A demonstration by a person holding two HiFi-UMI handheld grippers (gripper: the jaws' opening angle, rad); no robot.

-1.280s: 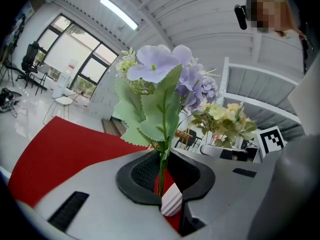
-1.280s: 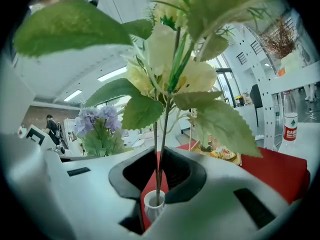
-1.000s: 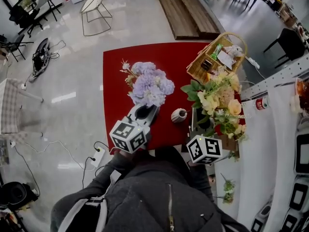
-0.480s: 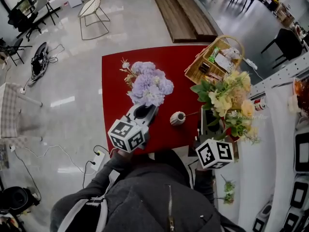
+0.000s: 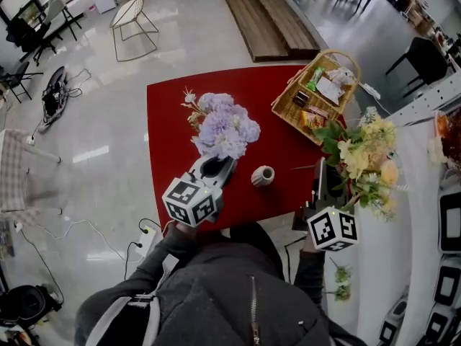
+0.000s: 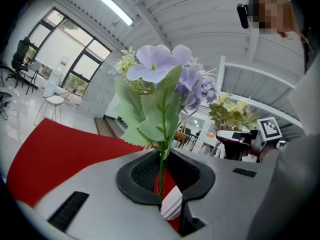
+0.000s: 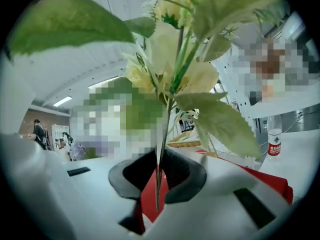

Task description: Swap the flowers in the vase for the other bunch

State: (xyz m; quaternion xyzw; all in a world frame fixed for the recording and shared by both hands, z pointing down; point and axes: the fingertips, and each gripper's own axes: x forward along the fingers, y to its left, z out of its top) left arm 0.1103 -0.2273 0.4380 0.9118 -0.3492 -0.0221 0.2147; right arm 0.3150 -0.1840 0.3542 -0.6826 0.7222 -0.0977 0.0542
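left gripper point(image 6: 159, 174) clamped on purple bunch point(image 5: 222, 125) stems | right gripper point(image 7: 157, 176) clamped on yellow bunch point(image 5: 367, 157), past table point(image 5: 166, 114) right edge | vase point(image 5: 263, 176) empty, near front edge | next: lower purple stems upright into its mouth

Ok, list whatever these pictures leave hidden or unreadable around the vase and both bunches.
- Vase interior: too small in the head view.
- Purple bunch stems: covered by the left gripper, head view.
- Yellow bunch, left leaves: under a mosaic patch, right gripper view.
- Bottle label: too small to read, right gripper view.
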